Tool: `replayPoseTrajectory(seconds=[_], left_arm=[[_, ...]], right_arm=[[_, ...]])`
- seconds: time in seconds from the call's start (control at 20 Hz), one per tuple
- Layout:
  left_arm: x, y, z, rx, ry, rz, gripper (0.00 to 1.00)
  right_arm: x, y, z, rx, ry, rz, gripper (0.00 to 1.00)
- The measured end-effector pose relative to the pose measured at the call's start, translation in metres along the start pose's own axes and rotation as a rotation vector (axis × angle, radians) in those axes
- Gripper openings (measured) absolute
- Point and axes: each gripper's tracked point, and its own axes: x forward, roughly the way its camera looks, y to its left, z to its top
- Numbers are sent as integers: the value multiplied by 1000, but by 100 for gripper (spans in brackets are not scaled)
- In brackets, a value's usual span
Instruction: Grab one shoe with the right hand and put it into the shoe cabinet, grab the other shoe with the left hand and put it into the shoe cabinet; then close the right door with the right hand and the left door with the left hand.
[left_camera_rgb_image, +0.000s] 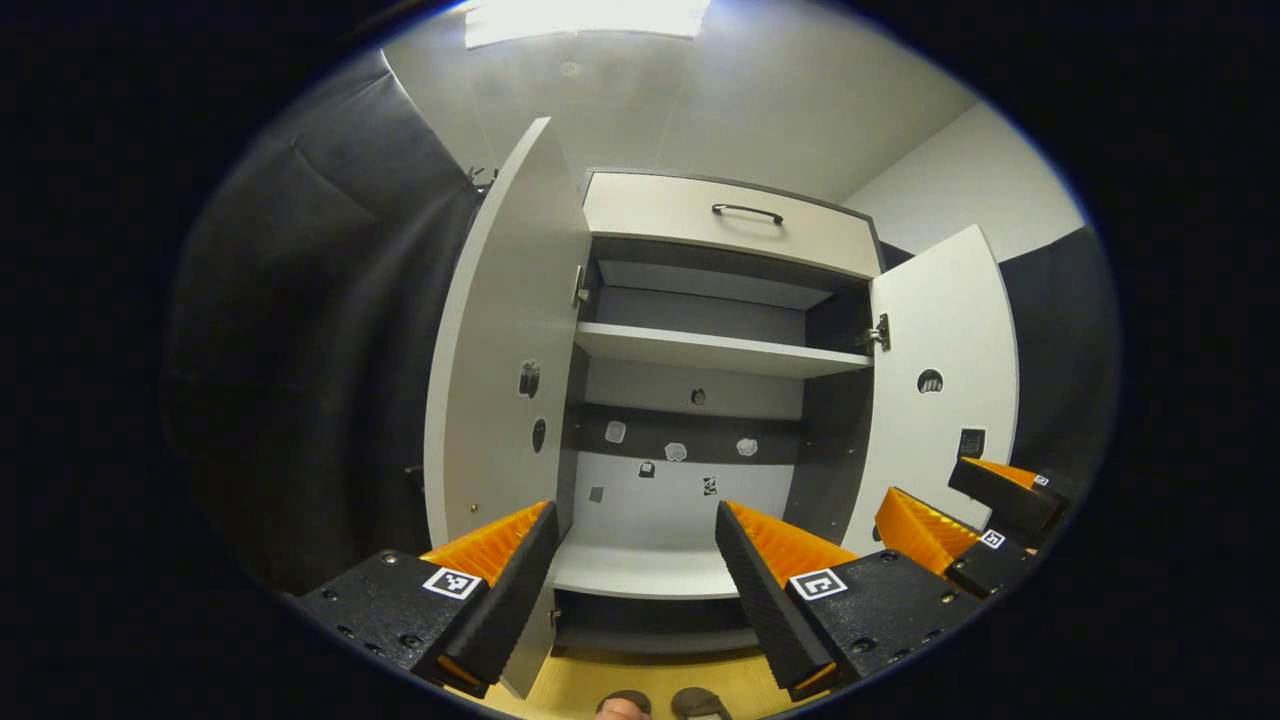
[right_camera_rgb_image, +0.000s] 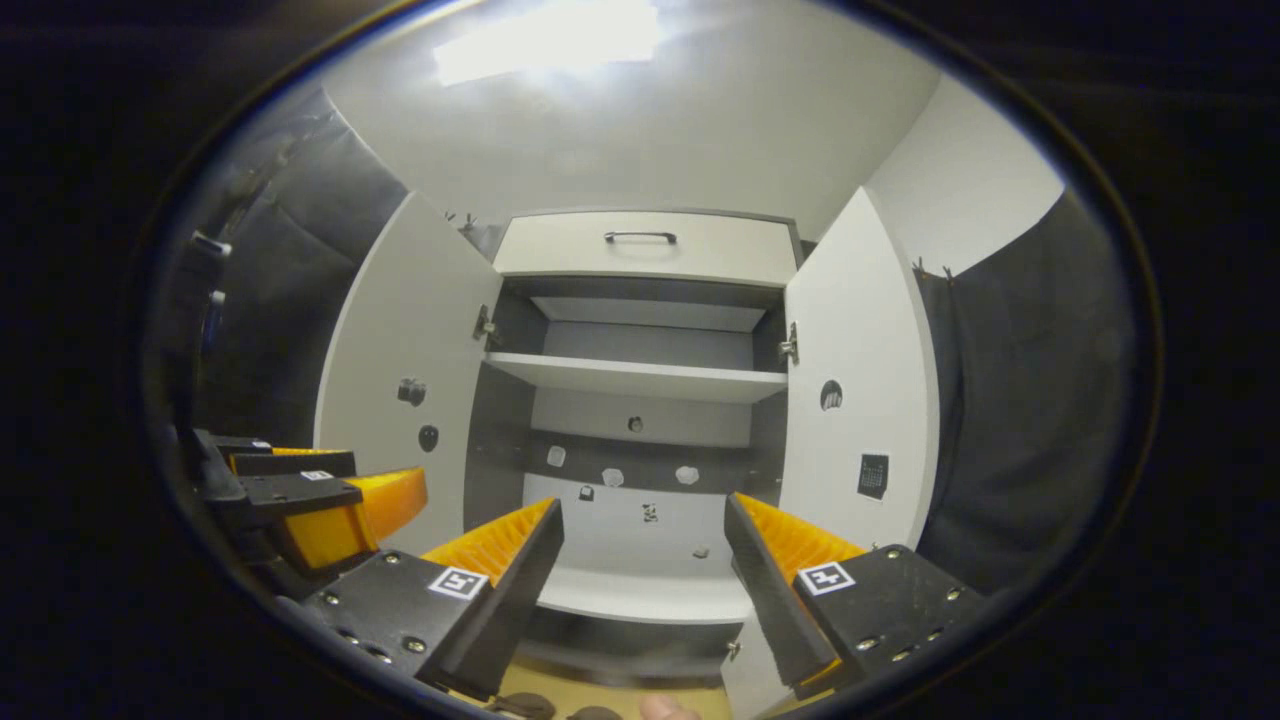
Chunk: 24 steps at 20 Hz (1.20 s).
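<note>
I have the shoe cabinet in front of me, a boxy unit of smooth, matte white panels over a dark frame, and I place everything by it. Its left door stands swung wide, a flat white slab with a metal hinge at its inner edge. Between the doors the inside is bare: a thin white shelf crosses the upper half, a white bottom board lies below, and small pale stickers dot the back wall. Above the opening sits a drawer front with a slim, dark, curved handle. The right door is also swung wide, with a round hole in its panel. Just below the cabinet, on the wooden floor, I see two dark rounded shoe toes, though most of each shoe is cut off at the edge. My left tongs are spread wide before the cabinet's lower opening, ridged wedge-shaped pads gripping nothing. My right tongs are equally wide and empty, aimed at the same opening.
</note>
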Motion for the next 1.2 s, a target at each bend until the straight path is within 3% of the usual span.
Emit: replayPoseTrajectory(seconds=[0.25, 0.85, 1.2], left_arm=[[-3, 9, 7, 9, -15, 26, 96], [-23, 56, 19, 49, -32, 150, 96], [-32, 82, 18, 65, -19, 220, 96]], right_arm=[[-7, 5, -64, 11, 131, 12, 97], [-85, 19, -331, 18, 687, 60, 96], [-149, 63, -450, 44, 1009, 220, 98]])
